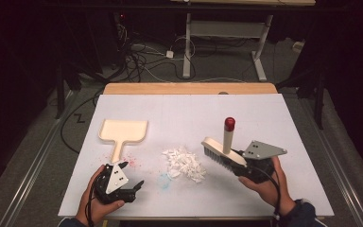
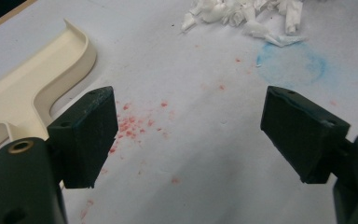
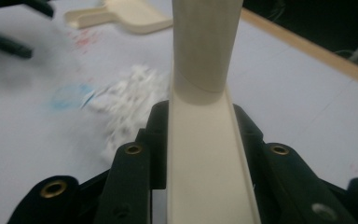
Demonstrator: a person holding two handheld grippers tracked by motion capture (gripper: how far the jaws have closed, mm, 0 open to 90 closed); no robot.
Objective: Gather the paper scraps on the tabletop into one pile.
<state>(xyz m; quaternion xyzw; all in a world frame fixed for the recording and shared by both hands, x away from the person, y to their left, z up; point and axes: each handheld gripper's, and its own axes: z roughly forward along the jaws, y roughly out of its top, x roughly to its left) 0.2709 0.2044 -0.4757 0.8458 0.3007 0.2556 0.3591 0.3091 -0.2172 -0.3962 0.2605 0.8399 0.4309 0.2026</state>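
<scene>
Cream brush [image 1: 222,153], clamped in the right gripper [image 1: 246,165] jaws beside the paper scraps [image 1: 185,163] mid-worktop, looks poised to sweep; next, the left gripper [image 1: 134,187], jaws apart, should grasp the dustpan [image 1: 123,132].

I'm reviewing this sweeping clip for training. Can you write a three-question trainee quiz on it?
1. True or false: the left gripper holds the dustpan.
2. What does the right gripper grip? A) paper scraps B) brush C) cable
3. Which lies between dustpan and brush on the table?

Key:
1. False. Its jaws stand open over bare sheet beside the dustpan handle.
2. B. The jaws clamp the brush's cream body.
3. The pile of white paper scraps.
</scene>
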